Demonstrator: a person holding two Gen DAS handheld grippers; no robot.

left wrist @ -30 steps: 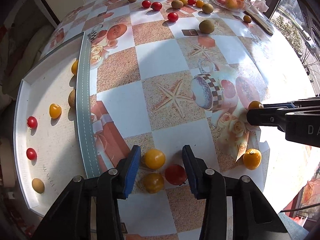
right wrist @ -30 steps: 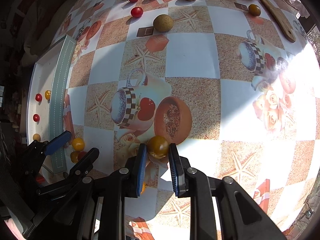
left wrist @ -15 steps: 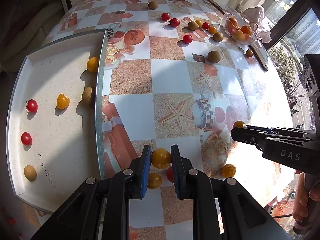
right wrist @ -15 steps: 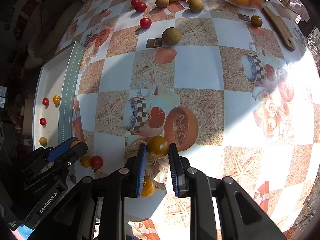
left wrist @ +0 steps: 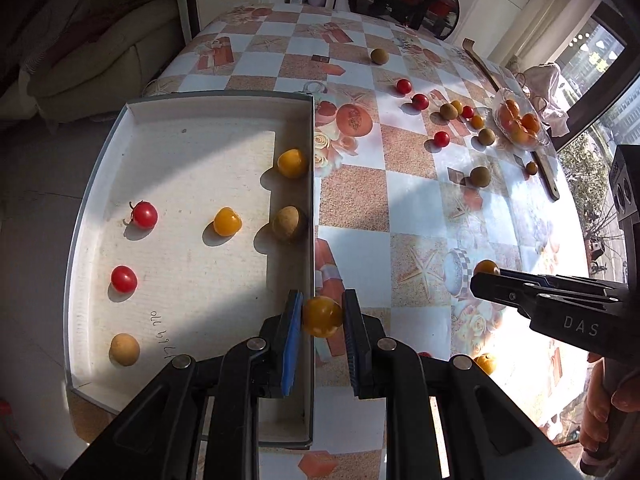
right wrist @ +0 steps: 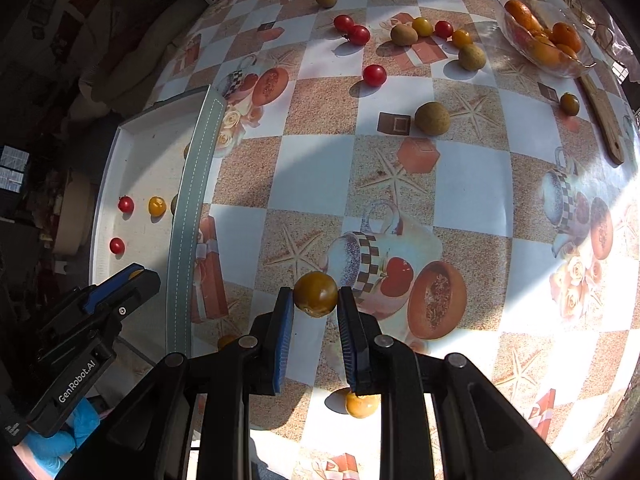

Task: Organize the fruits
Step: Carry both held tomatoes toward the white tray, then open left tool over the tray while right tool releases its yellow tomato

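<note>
While the left tool (left wrist: 321,316) pinches a glossy round yellow tomato (left wrist: 322,317) above the white tray (left wrist: 192,144) edge, the right tool (right wrist: 314,297) pinches a darker amber tomato (right wrist: 315,294) over the tabletop (right wrist: 472,184)

Left wrist cam: high over the tabletop's (left wrist: 416,184) near edge, looking steeply down along the left hand-held gripper (left wrist: 320,320), straddling the white tray's (left wrist: 192,152) right wall. Right wrist cam: lower, nearer the tabletop middle, facing the far edge. Shared: tray, glass fruit bowl (right wrist: 576,65), scattered fruit, each other's gripper.
</note>
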